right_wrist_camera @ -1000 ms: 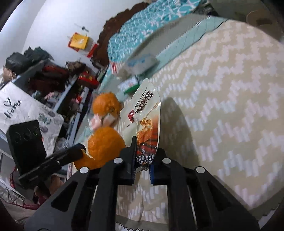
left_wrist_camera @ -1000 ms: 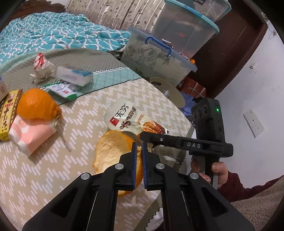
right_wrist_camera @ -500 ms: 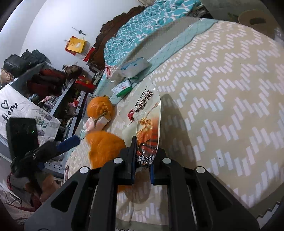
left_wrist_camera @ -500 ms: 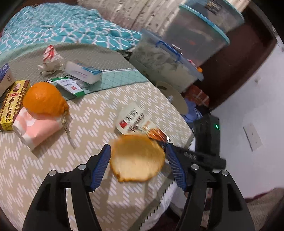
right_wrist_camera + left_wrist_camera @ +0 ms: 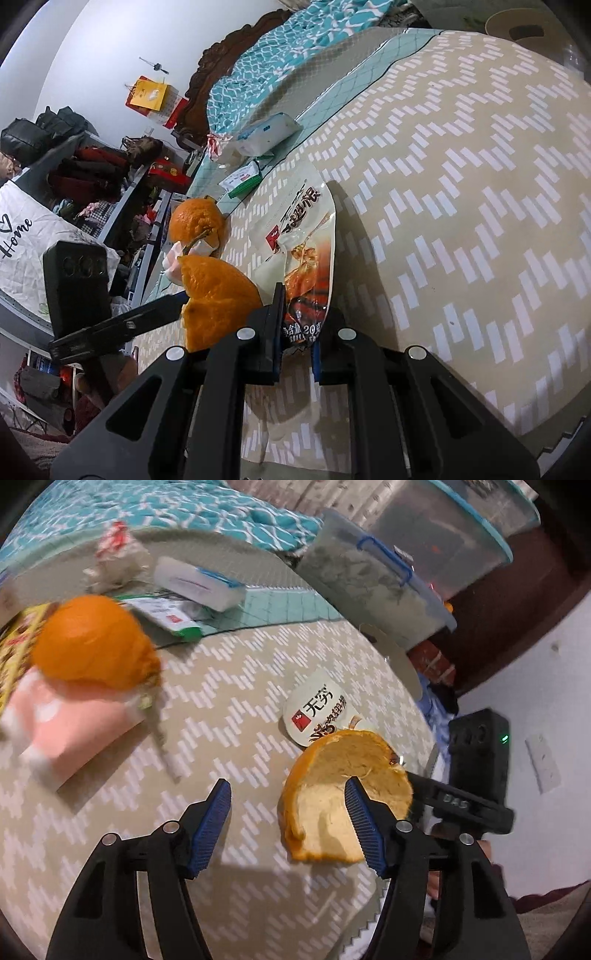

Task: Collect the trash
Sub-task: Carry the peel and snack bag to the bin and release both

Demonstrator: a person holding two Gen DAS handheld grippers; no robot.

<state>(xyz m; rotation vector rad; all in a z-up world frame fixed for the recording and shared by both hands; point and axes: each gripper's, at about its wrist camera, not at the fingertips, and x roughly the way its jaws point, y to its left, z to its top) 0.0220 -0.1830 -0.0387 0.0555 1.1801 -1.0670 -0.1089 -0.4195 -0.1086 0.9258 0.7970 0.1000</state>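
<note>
So my left claw (image 5: 288,805) is standing apart right now, and the jaws have just been closing in a bit, with only bare tablecloth in the gap between them. The orange peel (image 5: 343,797) sits off to the right side, its pale inside facing up, touching or just behind the right-hand finger rather than in the gap, so nothing is pinched. It's near the counter (image 5: 240,709) edge, overlapping the lower end of the snack wrapper (image 5: 317,712). My right claw (image 5: 297,339) is clamped on that same snack wrapper (image 5: 303,258), pinching its bottom end while the rest of it lies flat across the zigzag cloth. From the right-hand view the peel (image 5: 218,299) is just to the left of that claw, right next to the wrapper, with the left claw's finger poking in beside it. Farther back on the counter there's a whole orange (image 5: 92,642) sitting on a pink pack (image 5: 70,723), plus a tissue packet (image 5: 199,583) and a small green-edged sachet (image 5: 166,616). Left view is kinda blurry up there.
</note>
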